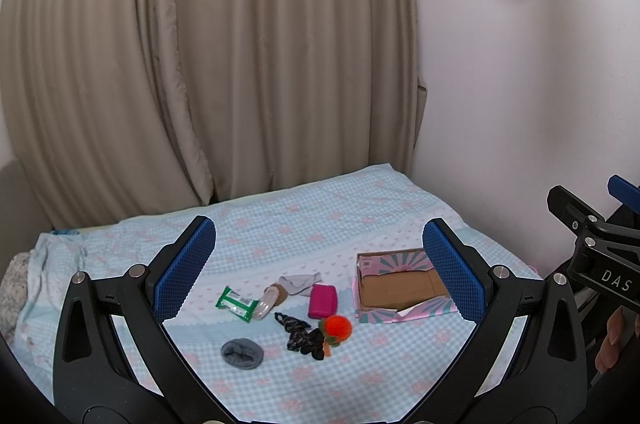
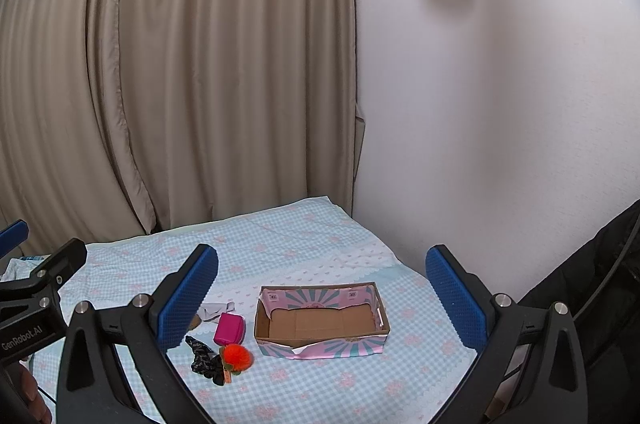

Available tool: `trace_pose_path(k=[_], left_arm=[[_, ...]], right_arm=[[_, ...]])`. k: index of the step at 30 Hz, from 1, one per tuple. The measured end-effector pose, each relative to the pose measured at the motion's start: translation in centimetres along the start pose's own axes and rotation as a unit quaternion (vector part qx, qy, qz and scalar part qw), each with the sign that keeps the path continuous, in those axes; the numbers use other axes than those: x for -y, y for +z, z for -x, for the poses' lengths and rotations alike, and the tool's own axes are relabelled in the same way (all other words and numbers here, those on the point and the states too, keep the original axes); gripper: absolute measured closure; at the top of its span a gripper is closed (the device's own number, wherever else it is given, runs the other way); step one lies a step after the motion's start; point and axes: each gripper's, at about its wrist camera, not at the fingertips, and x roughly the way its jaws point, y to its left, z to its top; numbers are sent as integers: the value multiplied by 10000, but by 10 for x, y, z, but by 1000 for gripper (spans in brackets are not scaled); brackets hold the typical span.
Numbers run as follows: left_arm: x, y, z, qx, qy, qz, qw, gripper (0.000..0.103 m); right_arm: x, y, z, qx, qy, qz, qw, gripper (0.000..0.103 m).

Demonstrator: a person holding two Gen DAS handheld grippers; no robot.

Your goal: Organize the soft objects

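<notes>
Small soft items lie on a blue checked bed sheet (image 1: pixel 280 224): a green wipes pack (image 1: pixel 237 303), a grey cloth (image 1: pixel 299 282), a magenta pouch (image 1: pixel 322 300), an orange pompom (image 1: pixel 337 327), a black patterned scrunchie (image 1: pixel 301 335) and a grey rolled sock (image 1: pixel 241 353). An open cardboard box (image 1: pixel 400 284) with pink-teal sides lies to their right, empty (image 2: pixel 320 322). My left gripper (image 1: pixel 318 272) is open and empty, well above the items. My right gripper (image 2: pixel 322 300) is open and empty, above the box. The pouch (image 2: pixel 229 328), pompom (image 2: pixel 237 358) and scrunchie (image 2: pixel 202 356) also show in the right wrist view.
Beige curtains (image 1: pixel 200 63) hang behind the bed and a white wall (image 1: pixel 520 83) stands on the right. Bunched bedding (image 1: pixel 24 284) lies at the bed's left edge. The other gripper's body shows at each view's side (image 1: pixel 592 244) (image 2: pixel 32 304).
</notes>
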Motion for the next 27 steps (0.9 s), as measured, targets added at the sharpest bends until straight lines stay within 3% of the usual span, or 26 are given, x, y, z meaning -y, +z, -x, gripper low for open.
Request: trace_pose_path(k=[10, 16, 21, 27], left_arm=[[1, -1, 3, 17, 69, -1, 10000, 0], [-11, -9, -1, -235, 342, 161, 9990, 0], [-46, -54, -18, -632, 697, 347, 9950, 0], [-99, -121, -66, -1150, 744, 432, 9896, 0]], right_arm=[[3, 1, -2, 9, 50, -27, 10000, 0], [2, 2, -13, -163, 144, 53, 9997, 0], [-19, -24, -44, -424, 500, 329, 9973, 0], [-61, -82, -94, -972, 938, 372, 9901, 0]])
